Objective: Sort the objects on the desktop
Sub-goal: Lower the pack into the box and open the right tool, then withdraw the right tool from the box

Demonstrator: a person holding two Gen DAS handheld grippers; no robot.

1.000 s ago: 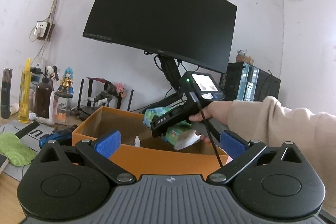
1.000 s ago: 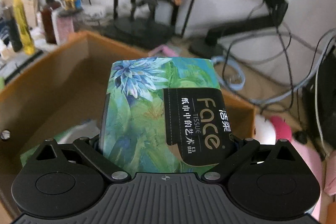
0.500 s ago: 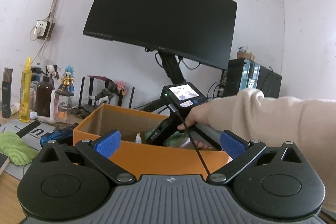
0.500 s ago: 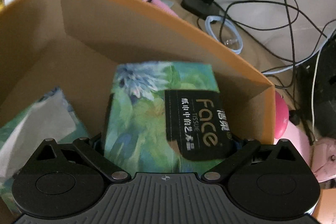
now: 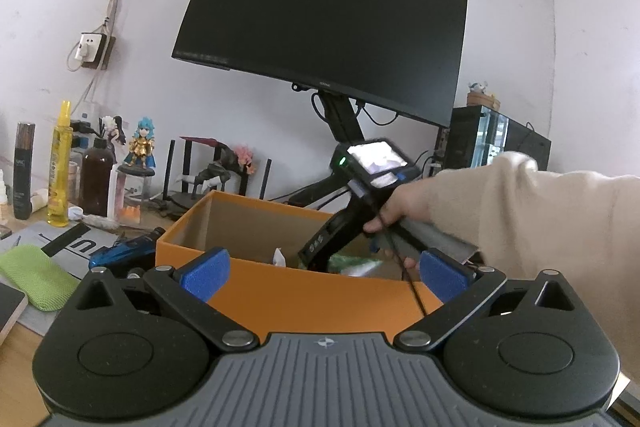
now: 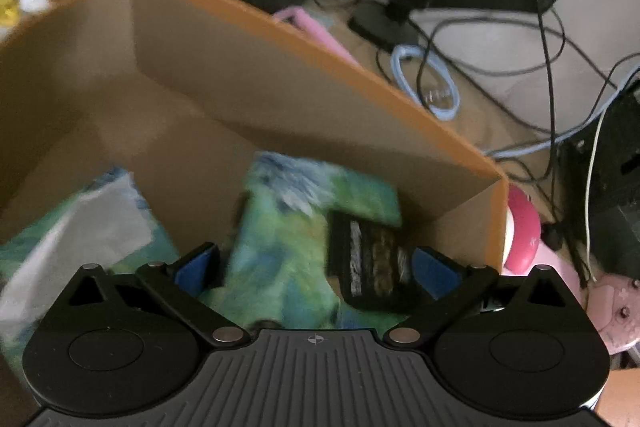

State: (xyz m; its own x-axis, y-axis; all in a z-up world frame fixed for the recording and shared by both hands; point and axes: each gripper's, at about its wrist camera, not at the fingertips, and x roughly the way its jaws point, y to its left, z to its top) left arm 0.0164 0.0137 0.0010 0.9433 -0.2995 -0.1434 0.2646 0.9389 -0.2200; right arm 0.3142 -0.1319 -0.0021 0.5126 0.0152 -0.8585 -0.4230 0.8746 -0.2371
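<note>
Tissue pack (image 6: 304, 227), green-blue floral with black label, lies in orange box (image 6: 280, 75) between open right jaws.

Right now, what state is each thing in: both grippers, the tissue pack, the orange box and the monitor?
Left gripper: open, empty.
Right gripper: open inside the box, blue pads apart.
Tissue pack: inside the box, between the open fingers, blurred.
Orange box: open-topped, second tissue pack inside.
Monitor: screen dark.
</note>
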